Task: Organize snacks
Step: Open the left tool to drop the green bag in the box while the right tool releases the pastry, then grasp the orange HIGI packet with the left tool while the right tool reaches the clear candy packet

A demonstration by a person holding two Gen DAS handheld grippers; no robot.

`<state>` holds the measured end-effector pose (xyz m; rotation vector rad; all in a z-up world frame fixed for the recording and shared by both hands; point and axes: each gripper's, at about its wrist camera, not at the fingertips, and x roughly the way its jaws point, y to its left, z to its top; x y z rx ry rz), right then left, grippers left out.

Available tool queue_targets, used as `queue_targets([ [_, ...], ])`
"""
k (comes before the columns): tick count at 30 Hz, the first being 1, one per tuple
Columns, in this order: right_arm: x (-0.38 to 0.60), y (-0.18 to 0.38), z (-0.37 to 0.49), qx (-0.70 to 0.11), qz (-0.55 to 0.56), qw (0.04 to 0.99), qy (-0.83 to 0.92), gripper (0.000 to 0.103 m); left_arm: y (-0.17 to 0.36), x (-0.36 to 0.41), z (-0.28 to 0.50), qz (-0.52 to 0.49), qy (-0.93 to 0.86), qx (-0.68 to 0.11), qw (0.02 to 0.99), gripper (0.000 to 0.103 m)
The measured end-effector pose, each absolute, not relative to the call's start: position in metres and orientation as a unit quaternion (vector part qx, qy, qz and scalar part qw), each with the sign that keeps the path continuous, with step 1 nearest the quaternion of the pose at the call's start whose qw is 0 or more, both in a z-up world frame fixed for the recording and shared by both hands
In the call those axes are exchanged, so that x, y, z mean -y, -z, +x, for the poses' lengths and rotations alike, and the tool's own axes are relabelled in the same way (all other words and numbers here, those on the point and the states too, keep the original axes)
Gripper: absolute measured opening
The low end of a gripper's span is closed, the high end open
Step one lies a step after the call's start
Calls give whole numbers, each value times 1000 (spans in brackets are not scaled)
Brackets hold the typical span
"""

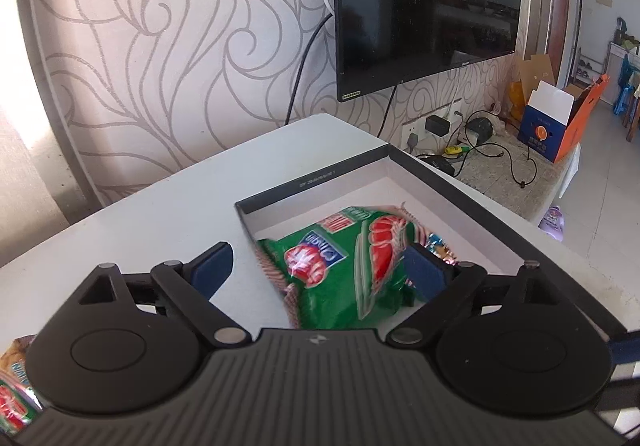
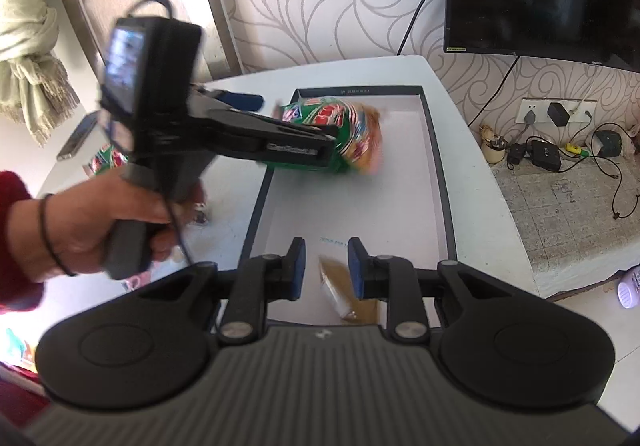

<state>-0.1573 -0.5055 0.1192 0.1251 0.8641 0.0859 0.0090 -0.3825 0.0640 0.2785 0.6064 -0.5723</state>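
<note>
While the left gripper (image 1: 320, 270) hangs over the far end of the box (image 1: 460, 181), its blue fingers (image 1: 212, 266) stand wide apart with the green snack bag (image 1: 340, 266) between them. No finger can be seen pressing the bag, which appears blurred and lies over the box's near wall, partly inside. A small colourful wrapper (image 1: 438, 244) shows just beyond the right finger. From the right wrist view, the right gripper (image 2: 326, 270) sits at the box's near end, fingers narrowly parted and gripping nothing; a brown packet (image 2: 346, 290) lies on the box floor just below and ahead of them. More snacks (image 2: 106, 159) lie on the table (image 2: 476, 181), left of the box.
</note>
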Motion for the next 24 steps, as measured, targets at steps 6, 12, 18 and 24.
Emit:
queue_targets([
  [6, 510, -105, -150, -433, 68, 898, -38, 23, -64, 360, -5, 145, 269, -292, 906, 95],
  [12, 504, -103, -149, -441, 67, 894, -44, 23, -65, 342, -12, 134, 266, -302, 906, 95],
  [18, 499, -99, -153, -448, 70, 890, -40, 25, -67, 324, -28, 123, 264, -309, 905, 95],
  [24, 496, -103, -159, -439, 88, 894, -28, 27, -66, 304, -59, 116, 275, -315, 901, 96],
])
